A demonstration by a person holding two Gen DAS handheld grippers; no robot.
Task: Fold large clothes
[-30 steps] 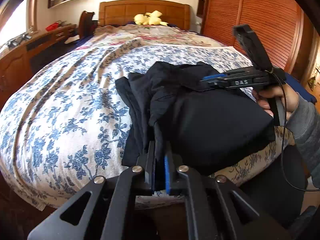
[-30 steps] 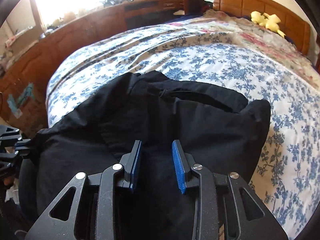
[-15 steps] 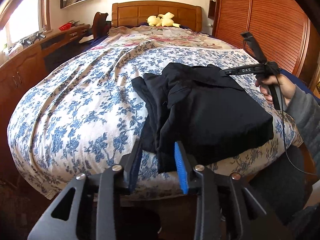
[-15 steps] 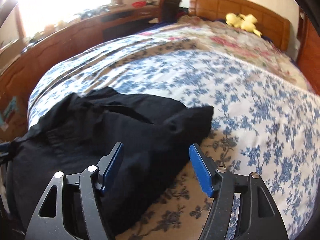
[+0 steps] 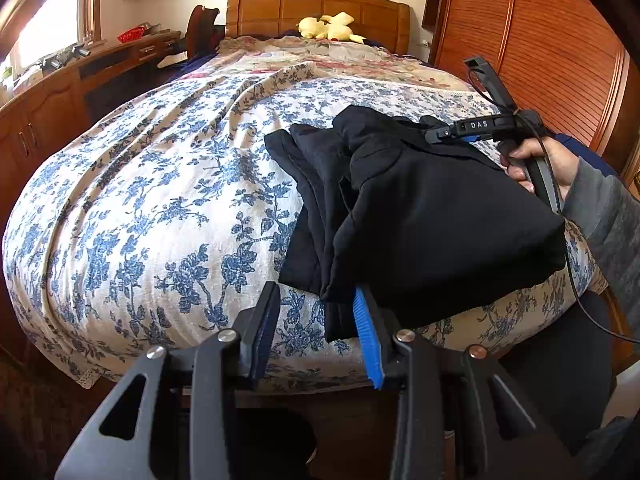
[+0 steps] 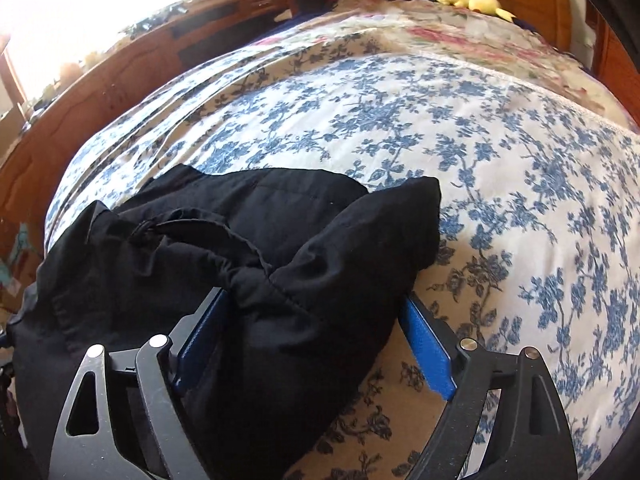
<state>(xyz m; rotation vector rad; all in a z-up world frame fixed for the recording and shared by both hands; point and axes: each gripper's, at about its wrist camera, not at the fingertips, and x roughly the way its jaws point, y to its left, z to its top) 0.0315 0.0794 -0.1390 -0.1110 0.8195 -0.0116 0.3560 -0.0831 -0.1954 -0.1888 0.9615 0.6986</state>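
The bed, spread with a blue-flowered cover, fills both views and serves as the folding surface, with a wooden headboard and a yellow soft toy at its far end. Near the bed's near right corner lies the black garment, already doubled into a thick bundle with several layers stepped along its left edge, probably set close to the edge so both hands can reach it. The right claw has just been opening and now stands spread wide over the bundle's far right end; cloth bulges up between its blue pads, which look slack against it, so I judge it released. The left claw has also just been opening: it is partly apart at the bundle's near left corner, the cloth's hem just beside its right pad and only bedcover in the gap, so it grasps nothing. Both letting go suggests this fold is laid down.
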